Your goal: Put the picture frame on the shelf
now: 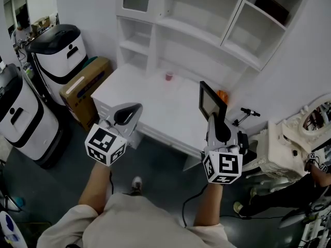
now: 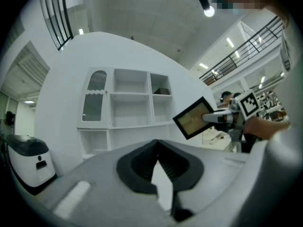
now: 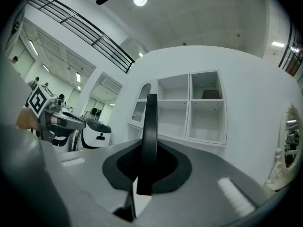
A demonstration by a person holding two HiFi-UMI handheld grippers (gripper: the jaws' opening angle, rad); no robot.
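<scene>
Above the near edge of the white bench [image 1: 155, 107], the right gripper [image 1: 213, 119] is pinching the picture frame [image 1: 211, 101] by its lower edge. It is holding the frame upright in the air, clear of the bench. The right gripper view is showing the frame edge-on, with the jaws pressing on it from both sides. The left gripper [image 1: 132, 111] is hanging well apart from the frame, its jaws pressed together on nothing.

Judging by this, the carrying step is in hand: the frame is gripped and facing the white shelf unit [image 1: 196, 29], but it is not yet resting on any board. The next move is calling for a reach forward over the bench and a choice of an open compartment tall enough for the frame. Its bottom edge then needs lowering onto the board before the jaws spread. If released while tilted, the frame is likely to tip over.

Counting what is showing:
- one picture frame
- two grippers
- one shelf unit with several open compartments
- one dark object [image 1: 271, 6] sitting in the upper right compartment
- one small pink thing [image 1: 169, 76] standing on the bench
- one orange thing [image 1: 223, 95] partly hidden behind the frame
</scene>
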